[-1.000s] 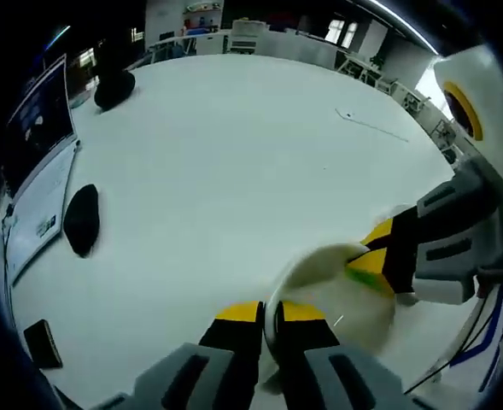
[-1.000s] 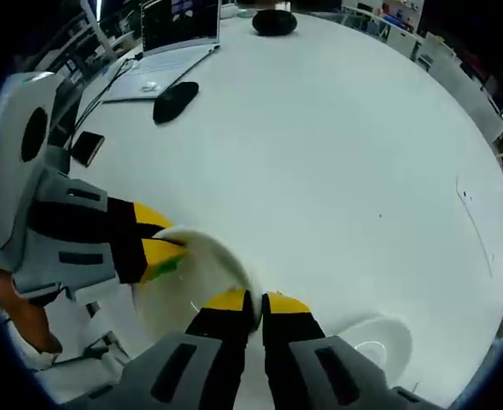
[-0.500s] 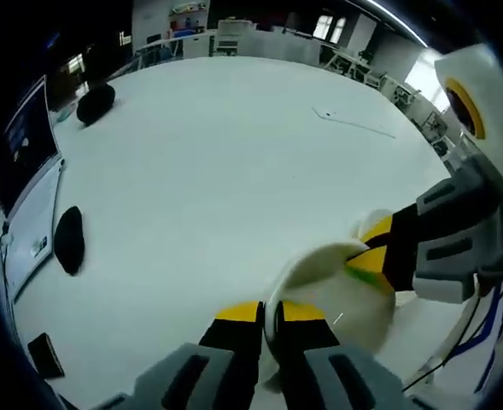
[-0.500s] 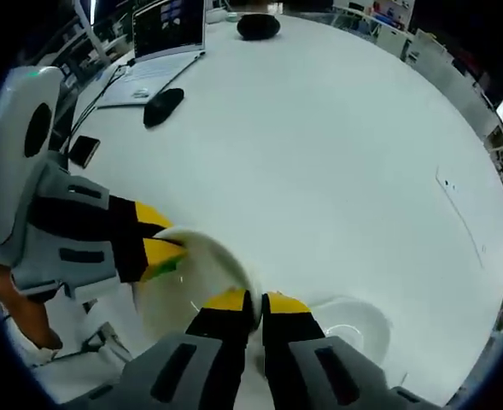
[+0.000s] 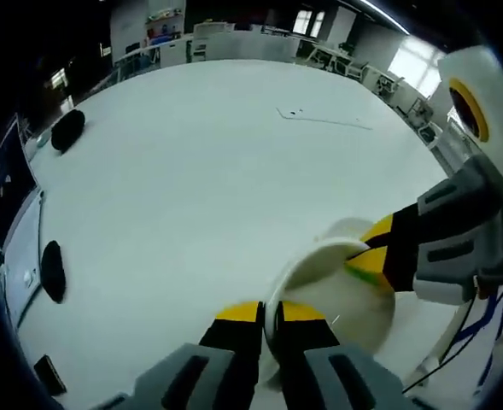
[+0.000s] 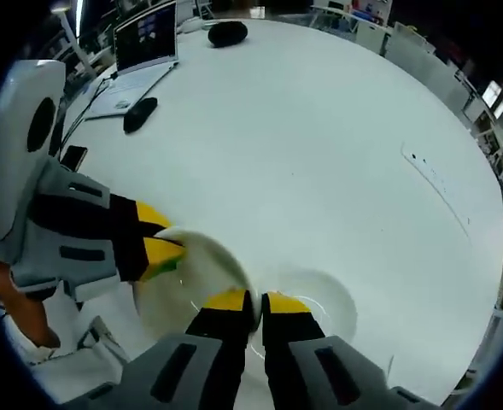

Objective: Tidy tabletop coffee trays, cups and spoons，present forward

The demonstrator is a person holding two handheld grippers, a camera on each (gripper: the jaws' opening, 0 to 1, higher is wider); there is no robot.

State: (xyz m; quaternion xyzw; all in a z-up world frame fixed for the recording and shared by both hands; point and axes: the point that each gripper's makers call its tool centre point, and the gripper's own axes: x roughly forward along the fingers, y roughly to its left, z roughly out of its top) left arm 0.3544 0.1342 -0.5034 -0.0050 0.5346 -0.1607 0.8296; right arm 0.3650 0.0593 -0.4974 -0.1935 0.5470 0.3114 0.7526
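Left claw [image 5: 266,314]: jaws pinched nearly together on the near rim of a white cup [image 5: 341,286]. Right claw [image 6: 251,304]: same, jaws clamped on the cup's [image 6: 191,282] rim from the other side. Each claw shows in the other's view, yellow-tipped jaws gripping the opposite edge: the right claw [image 5: 366,252] enters the left gripper view from the right, the left claw [image 6: 161,248] enters the right gripper view from the left. Cup is held between both, above the white counter [image 5: 208,171]. Right gripper view: white saucer [image 6: 319,299] on the counter just beyond the cup, spoon can't be made out. Further out on the counter: laptop [image 6: 140,51], black mouse [image 6: 138,114], phone [image 6: 72,157], dark rounded object [image 6: 227,33] at the far edge. Thin dark cable [image 5: 324,120] lies across the far side.
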